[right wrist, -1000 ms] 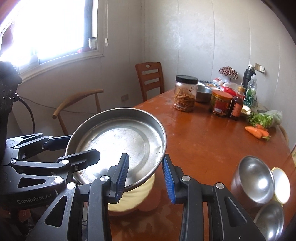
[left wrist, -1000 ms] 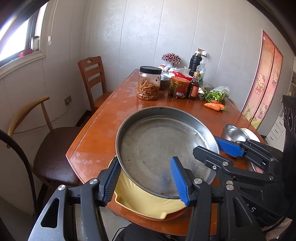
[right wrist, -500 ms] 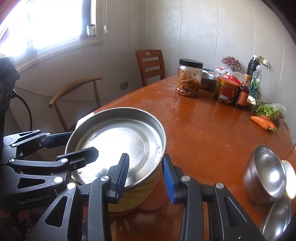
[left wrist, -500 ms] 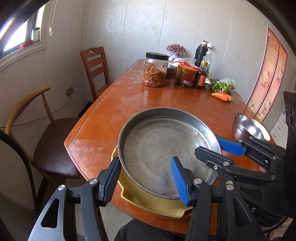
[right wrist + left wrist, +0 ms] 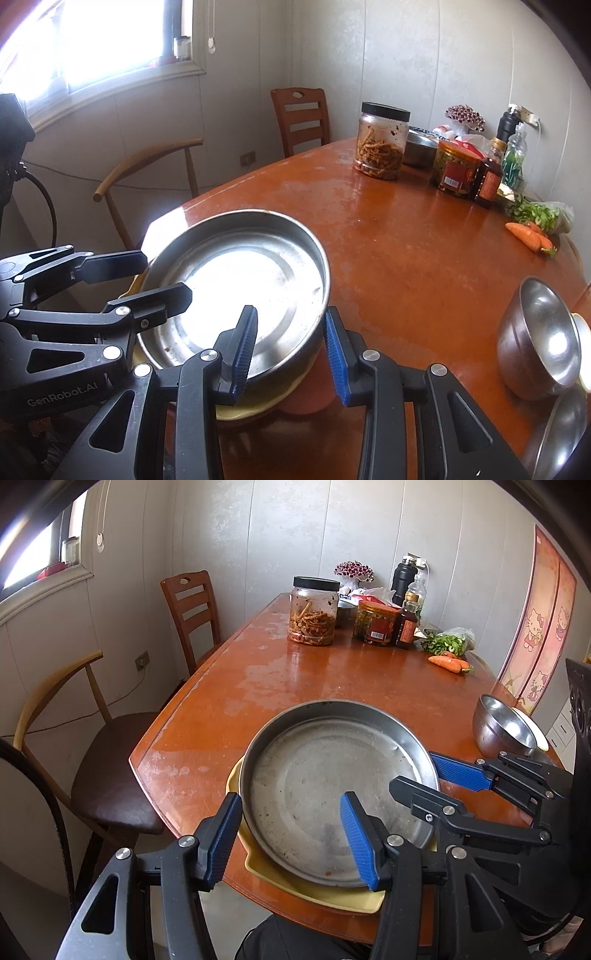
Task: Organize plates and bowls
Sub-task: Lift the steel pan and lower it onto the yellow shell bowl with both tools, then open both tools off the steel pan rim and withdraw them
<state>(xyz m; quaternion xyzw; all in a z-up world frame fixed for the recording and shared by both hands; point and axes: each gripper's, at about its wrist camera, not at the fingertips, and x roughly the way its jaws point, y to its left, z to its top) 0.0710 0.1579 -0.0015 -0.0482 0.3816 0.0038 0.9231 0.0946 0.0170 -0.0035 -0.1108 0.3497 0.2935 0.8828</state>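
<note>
Pan (image 5: 332, 794): steel, sits on yellow tray (image 5: 317, 893), near worktop (image 5: 332, 675) edge.
Left gripper (image 5: 291, 840): apart, straddling pan's rim.
Right gripper (image 5: 290, 352): apart, straddling pan's rim.

- Beyond the steel pan (image 5: 332, 790), bare worktop (image 5: 325, 679) runs to the jar (image 5: 313, 611).
- Right of the pan, a steel bowl (image 5: 539, 336) blocks passage.
- Left of the pan, the worktop edge drops to a chair (image 5: 107, 775).

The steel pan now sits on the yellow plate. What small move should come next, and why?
Probably draw both tongs back off the steel pan. It rests on the yellow plate near the table edge, and the left tongs and right tongs are open astride its rim, gripping nothing.
</note>
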